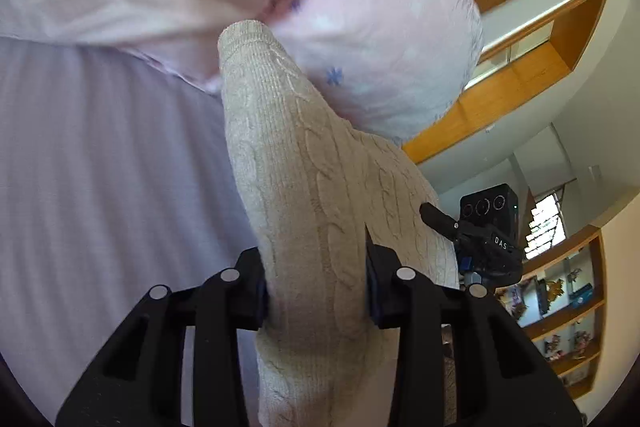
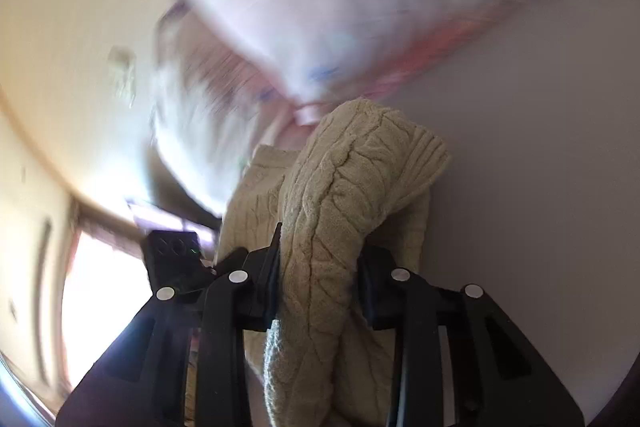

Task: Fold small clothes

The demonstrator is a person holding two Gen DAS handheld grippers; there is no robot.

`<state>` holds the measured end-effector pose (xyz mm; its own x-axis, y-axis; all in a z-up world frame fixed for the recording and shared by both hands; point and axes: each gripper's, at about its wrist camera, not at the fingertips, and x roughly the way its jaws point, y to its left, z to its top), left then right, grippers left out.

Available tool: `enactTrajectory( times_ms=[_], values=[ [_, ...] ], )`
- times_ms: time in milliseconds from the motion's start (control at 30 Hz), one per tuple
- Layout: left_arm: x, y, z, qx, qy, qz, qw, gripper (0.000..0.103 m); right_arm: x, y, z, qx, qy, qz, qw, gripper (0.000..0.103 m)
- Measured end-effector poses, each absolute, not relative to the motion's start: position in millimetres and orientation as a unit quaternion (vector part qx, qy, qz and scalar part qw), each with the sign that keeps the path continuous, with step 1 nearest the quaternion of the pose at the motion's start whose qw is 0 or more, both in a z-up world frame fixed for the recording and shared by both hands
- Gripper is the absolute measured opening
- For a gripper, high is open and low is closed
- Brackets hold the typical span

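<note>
We have the cream cable-knit sweater point(image 1: 304, 187) lifted off the bed, and each gripper is clenched on a bunch of it. In the left wrist view the left gripper point(image 1: 316, 291) pinches a thick roll of knit between its jaws, with the ribbed end reaching ahead of the fingertips. Beyond that end sits a pink pillow point(image 1: 372, 39) with small stars, and to the left of the jaws runs the lilac bed sheet point(image 1: 100, 155). The other gripper point(image 1: 480, 243) shows just right of the cloth.

In the right wrist view the right gripper point(image 2: 318, 287) grips a twisted fold of the same sweater point(image 2: 344, 211), which droops over and past the jaws. The background there is blurred, so we judge the hand is moving.

To do this step well, we think both grips should stay firm while we draw the hands apart, letting the twist fall out before laying the sweater flat on the sheet.
</note>
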<state>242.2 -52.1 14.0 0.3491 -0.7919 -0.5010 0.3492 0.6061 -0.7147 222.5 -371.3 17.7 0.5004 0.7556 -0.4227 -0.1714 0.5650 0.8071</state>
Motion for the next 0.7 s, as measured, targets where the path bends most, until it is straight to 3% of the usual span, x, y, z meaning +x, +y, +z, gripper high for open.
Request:
enactTrajectory(
  times_ms=[100, 133, 167, 233, 300, 433, 500, 533, 600, 700],
  values=[
    [235.3, -11.3, 15.4, -0.211, 0.43, -0.303, 0.824, 0.045, 240.1, -323.6, 21.4, 0.292, 0.417, 0.282, 0.813, 0.039],
    [234.6, -3.8, 12.6, -0.19, 0.438, -0.267, 0.837, 0.047, 246.8, -312.2, 20.0, 0.258, 0.433, 0.248, 0.827, 0.048],
    [227.9, 0.9, 11.1, -0.179, 0.444, -0.243, 0.844, 0.05, 248.8, -307.7, 21.1, 0.231, 0.438, 0.205, 0.844, 0.051],
    [210.4, 25.5, 17.4, -0.176, 0.433, -0.22, 0.857, 0.056, 238.6, -316.2, 29.3, 0.244, 0.407, 0.172, 0.864, 0.051],
    [186.0, 38.0, 27.0, -0.144, 0.399, -0.187, 0.886, 0.073, 227.9, -324.7, 35.2, 0.291, 0.382, 0.208, 0.852, 0.051],
    [158.8, 47.0, 40.7, -0.117, 0.371, -0.178, 0.904, 0.079, 237.1, -308.1, 26.1, 0.286, 0.44, 0.218, 0.823, 0.051],
    [146.0, 50.6, 42.9, -0.118, 0.364, -0.187, 0.905, 0.085, 252.4, -296.7, 9.4, 0.285, 0.472, 0.206, 0.808, 0.025],
    [141.8, 49.8, 45.5, -0.118, 0.363, -0.19, 0.905, 0.088, 253.6, -297.9, 6.1, 0.293, 0.461, 0.197, 0.814, 0.019],
    [132.9, 40.7, 46.2, -0.111, 0.368, -0.163, 0.909, 0.101, 249.4, -314.5, 10.3, 0.321, 0.426, 0.149, 0.833, 0.014],
    [114.0, 36.8, 42.7, -0.109, 0.354, -0.138, 0.918, 0.101, 247.9, -321.8, 14.5, 0.311, 0.417, 0.091, 0.849, 0.014]
  ],
)
